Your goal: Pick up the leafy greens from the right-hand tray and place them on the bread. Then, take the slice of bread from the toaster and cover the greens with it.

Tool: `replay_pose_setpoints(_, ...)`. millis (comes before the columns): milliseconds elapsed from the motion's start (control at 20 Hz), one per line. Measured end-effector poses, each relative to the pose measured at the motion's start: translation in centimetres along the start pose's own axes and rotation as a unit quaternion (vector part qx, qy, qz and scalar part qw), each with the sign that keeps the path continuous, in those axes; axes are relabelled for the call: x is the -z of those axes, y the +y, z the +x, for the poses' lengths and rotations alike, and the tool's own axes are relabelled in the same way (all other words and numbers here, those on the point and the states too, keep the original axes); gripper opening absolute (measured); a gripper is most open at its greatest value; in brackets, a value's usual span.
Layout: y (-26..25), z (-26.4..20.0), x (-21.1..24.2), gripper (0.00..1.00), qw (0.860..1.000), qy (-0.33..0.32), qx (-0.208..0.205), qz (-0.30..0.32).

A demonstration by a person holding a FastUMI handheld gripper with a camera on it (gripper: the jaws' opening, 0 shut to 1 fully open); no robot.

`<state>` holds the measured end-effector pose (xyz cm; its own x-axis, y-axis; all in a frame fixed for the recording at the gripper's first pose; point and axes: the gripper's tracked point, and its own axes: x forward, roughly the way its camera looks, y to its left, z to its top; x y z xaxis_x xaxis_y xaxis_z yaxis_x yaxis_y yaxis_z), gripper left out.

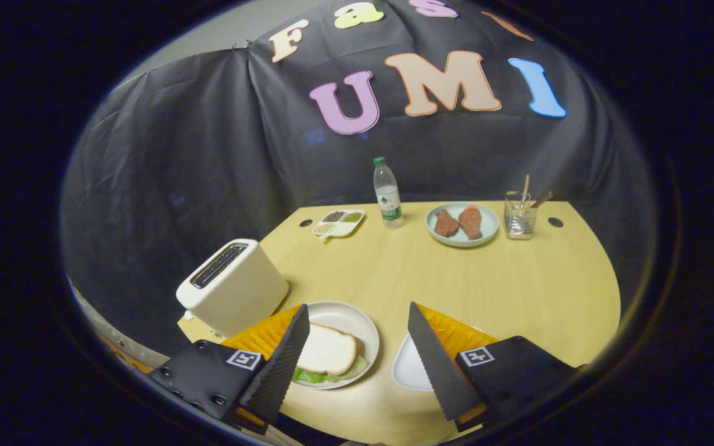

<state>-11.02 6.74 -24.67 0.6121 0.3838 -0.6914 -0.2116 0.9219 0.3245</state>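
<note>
A slice of bread [327, 350] lies on a round white plate [357, 319], just ahead of the left finger. Green leaves [320, 375] stick out from under its near edge. A white toaster [232, 286] stands to the left of the plate, and I cannot tell what is in its top slot. A white tray [408, 367] sits beside the right finger, its visible part bare. My gripper [357, 319] is open, raised above the table, with nothing between its fingers.
An orange mat [456, 331] lies under the plate and tray. Across the wooden table [518, 291] stand a water bottle [387, 193], a small divided dish [338, 223], a plate with two pieces of meat [461, 224] and a glass with sticks [520, 214].
</note>
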Motion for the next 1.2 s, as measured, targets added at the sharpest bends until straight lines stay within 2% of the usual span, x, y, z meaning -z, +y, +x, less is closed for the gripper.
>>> replay_pose_setpoints(200,-2.5,-2.7,-4.3,1.00,0.997,-0.077,0.031,-0.005)
replay_pose_setpoints(400,-5.0,-6.2,-9.6,0.99,0.982,-0.168,0.075,-0.047)
replay_pose_setpoints(700,-7.0,-9.4,-14.1,0.99,0.960,-0.243,0.118,-0.069)
replay_pose_setpoints(800,-8.3,-9.6,-14.4,0.99,0.955,-0.252,0.138,-0.073)
replay_pose_setpoints(1200,-10.3,-10.7,-15.1,0.99,0.948,-0.270,0.161,-0.051)
